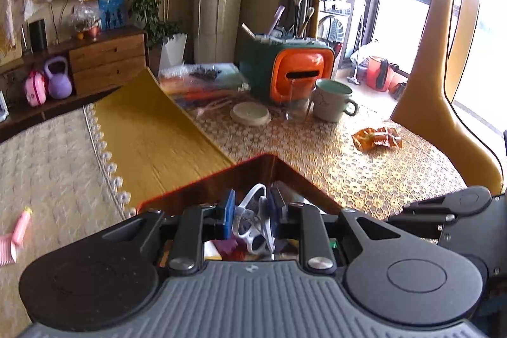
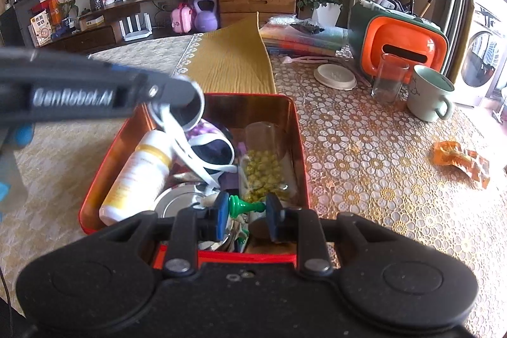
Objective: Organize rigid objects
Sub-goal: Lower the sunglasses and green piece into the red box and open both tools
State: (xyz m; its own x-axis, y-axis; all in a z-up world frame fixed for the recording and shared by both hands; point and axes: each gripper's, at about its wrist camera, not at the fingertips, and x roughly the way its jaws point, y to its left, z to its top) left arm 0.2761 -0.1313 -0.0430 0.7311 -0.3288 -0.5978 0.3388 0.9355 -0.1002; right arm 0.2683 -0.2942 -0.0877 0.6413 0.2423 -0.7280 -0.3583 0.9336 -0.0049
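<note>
My L hand-held gripper (image 1: pixel 250 216) clamps white sunglasses (image 1: pixel 253 220) over red tin (image 2: pixel 294 129); R hand-held gripper (image 2: pixel 247 209) pinches green chess pawn (image 2: pixel 245 207).

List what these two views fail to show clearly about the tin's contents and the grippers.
- Left wrist view: the red tin contents, mostly hidden behind the left gripper and white sunglasses.
- Right wrist view: the bottle label, too small; the left gripper's fingertips, blurred.
</note>
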